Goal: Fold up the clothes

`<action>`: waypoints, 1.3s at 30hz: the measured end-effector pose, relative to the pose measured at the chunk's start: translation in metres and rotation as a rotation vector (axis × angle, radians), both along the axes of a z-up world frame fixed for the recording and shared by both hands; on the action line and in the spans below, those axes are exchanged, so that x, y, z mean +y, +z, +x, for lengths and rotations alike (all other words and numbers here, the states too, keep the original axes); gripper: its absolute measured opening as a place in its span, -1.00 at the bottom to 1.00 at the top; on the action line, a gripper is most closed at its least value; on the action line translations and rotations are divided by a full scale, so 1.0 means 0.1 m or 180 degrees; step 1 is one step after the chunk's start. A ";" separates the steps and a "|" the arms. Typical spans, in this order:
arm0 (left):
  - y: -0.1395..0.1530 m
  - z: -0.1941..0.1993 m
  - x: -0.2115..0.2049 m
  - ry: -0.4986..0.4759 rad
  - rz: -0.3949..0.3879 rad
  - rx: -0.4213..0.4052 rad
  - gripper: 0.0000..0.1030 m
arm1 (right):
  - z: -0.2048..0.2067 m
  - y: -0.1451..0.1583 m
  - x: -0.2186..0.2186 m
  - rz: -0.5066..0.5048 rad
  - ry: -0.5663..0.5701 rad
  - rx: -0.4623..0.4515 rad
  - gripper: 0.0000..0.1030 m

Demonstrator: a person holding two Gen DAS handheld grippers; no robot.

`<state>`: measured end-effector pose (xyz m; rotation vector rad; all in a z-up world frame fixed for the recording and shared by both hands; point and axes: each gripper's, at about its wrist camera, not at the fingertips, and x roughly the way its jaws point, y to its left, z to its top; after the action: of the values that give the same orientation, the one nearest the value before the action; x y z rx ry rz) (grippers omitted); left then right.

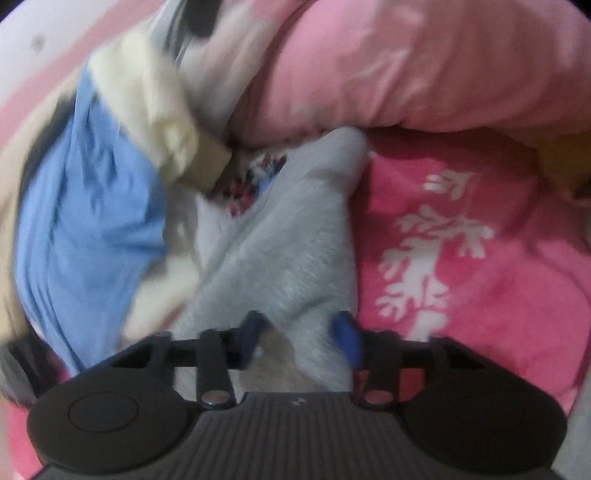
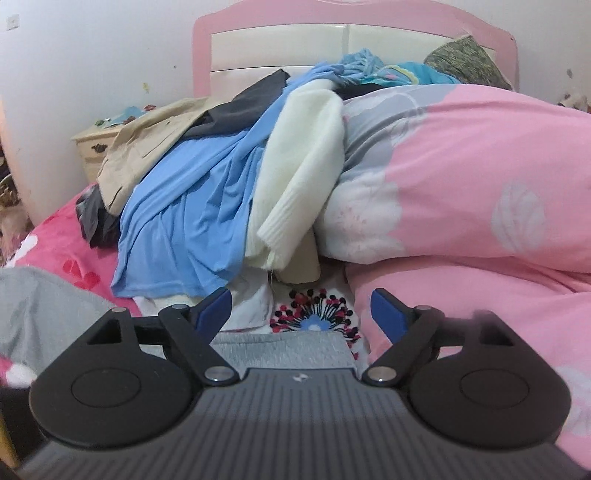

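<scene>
A grey fleecy garment (image 1: pixel 288 251) lies on the bed and stretches away from my left gripper (image 1: pixel 300 336). Its near end fills the narrow gap between the blue pads, so the gripper is shut on it. That view is blurred. In the right wrist view the same grey garment (image 2: pixel 284 349) lies just below my right gripper (image 2: pixel 301 310), which stands wide open over it, its pads touching nothing. Behind it a heap of clothes rises: a light blue garment (image 2: pixel 192 206), a cream knit sweater (image 2: pixel 299 162) and a beige garment (image 2: pixel 147 140).
A bulky pink duvet (image 2: pixel 480 177) fills the right side of the bed. A pink blanket with a white pattern (image 1: pixel 480 258) covers the mattress. A white cloth with a flower print (image 2: pixel 314 317) lies ahead. The pink headboard (image 2: pixel 351 14) and a nightstand (image 2: pixel 92 147) stand behind.
</scene>
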<state>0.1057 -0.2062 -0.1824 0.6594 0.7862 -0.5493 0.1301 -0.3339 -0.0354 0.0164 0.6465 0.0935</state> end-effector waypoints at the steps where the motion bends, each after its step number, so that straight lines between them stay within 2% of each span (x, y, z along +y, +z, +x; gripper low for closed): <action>1: 0.02 0.02 0.04 0.0025 -0.0091 0.0069 -0.65 | -0.01 0.00 -0.01 -0.0005 0.0017 -0.0021 0.60; 4: 0.09 0.08 0.18 0.0104 -0.0371 0.0282 -0.82 | -0.05 0.01 -0.01 -0.0022 0.0027 -0.0096 0.60; 6: 0.24 0.22 0.41 0.0303 -0.0840 0.0538 -0.84 | -0.06 0.04 -0.05 0.0039 -0.0001 -0.0120 0.60; 10: 0.46 0.59 1.00 0.0940 -0.1747 0.0882 -0.85 | -0.06 0.06 -0.17 0.0369 -0.0024 -0.0092 0.60; 13: 0.40 0.85 1.41 0.1496 -0.2191 0.1056 -0.85 | 0.02 0.00 -0.23 0.0696 -0.0050 0.0115 0.60; 16: 0.23 1.04 1.61 0.1924 -0.2337 0.1147 -0.83 | 0.10 -0.10 -0.24 0.1081 0.0058 0.0369 0.60; 18: 0.12 1.09 1.69 0.2141 -0.2324 0.1201 -0.63 | 0.17 -0.20 -0.26 0.1508 0.0131 0.0596 0.60; 20: 0.07 1.09 1.73 0.2198 -0.2240 0.1187 -0.35 | 0.24 -0.33 -0.24 0.1607 0.0074 0.0761 0.60; 22: 0.13 1.04 1.75 0.2139 -0.2159 0.1077 -0.29 | 0.32 -0.46 -0.21 0.1619 -0.0014 0.0911 0.60; 24: 0.32 0.95 1.76 0.1935 -0.2064 0.0775 -0.21 | 0.39 -0.61 -0.20 0.1625 -0.0146 0.1079 0.60; 25: 0.41 0.90 1.76 0.1823 -0.2009 0.0622 -0.09 | 0.43 -0.69 -0.20 0.1631 -0.0214 0.1165 0.60; 28: 0.71 0.64 1.58 0.1108 -0.1557 0.0069 0.06 | 0.46 -0.77 -0.22 0.1691 -0.0338 0.1262 0.60; 31: 0.71 0.30 1.14 0.0078 -0.0691 -0.0349 0.08 | 0.45 -0.72 -0.25 0.1697 -0.0416 0.1210 0.60; 34: 0.38 0.02 0.75 -0.0737 0.0228 -0.0818 0.00 | 0.43 -0.64 -0.23 0.1605 -0.0388 0.1127 0.60; 36: 0.09 -0.12 0.61 -0.1162 0.0849 -0.1164 -0.14 | 0.41 -0.61 -0.18 0.1481 -0.0321 0.1112 0.60; 37: -0.01 -0.15 0.60 -0.1254 0.1012 -0.1224 -0.22 | 0.40 -0.61 -0.16 0.1424 -0.0288 0.1112 0.60; 39: -0.09 -0.12 0.57 -0.1224 0.1046 -0.1117 -0.43 | 0.40 -0.62 -0.14 0.1347 -0.0237 0.1116 0.60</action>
<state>0.0935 -0.1492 -0.1911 1.1905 0.4192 -0.6344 0.1698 -0.3482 -0.0975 0.4733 0.9658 0.1563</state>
